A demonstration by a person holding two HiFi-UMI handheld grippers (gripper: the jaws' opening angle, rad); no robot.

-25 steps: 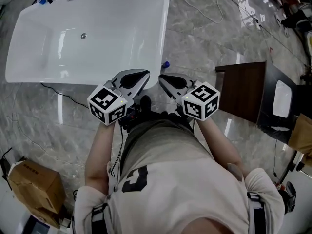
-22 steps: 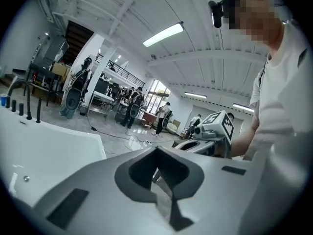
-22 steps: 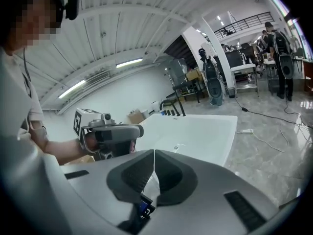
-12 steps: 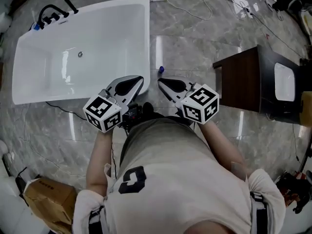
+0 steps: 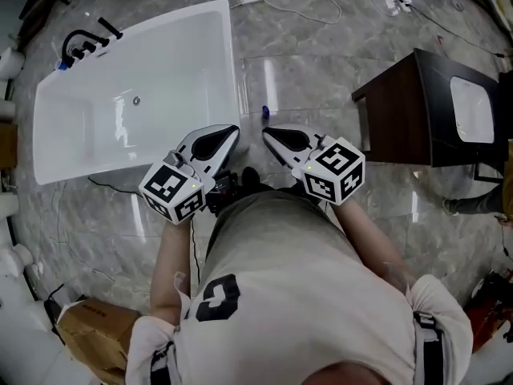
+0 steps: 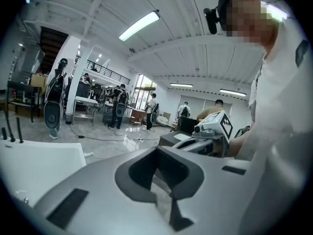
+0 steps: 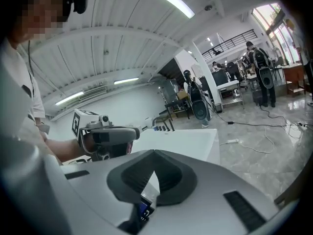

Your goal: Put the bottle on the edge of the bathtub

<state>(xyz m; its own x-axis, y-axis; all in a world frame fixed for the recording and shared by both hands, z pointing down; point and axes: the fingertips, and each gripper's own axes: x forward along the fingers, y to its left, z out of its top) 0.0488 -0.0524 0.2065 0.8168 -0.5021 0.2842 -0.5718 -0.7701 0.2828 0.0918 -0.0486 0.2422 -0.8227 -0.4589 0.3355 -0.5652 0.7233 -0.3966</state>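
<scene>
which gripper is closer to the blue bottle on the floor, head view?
The right gripper: its tips sit just short of the bottle. The left gripper ends further aside, by the bathtub corner.

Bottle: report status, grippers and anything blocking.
Left gripper and right gripper both shut, empty. Blue-capped bottle on the floor beside the bathtub, not yet on its edge. No obstruction seen between grippers and bottle.

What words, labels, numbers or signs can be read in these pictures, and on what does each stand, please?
Nothing reads with certainty.
Person's beige shirt: one black blocky mark, perhaps "C".
White cubes on the left gripper and right gripper: black coded squares, no letters.
Brown cardboard box, small blue bottle: too small to read.
</scene>
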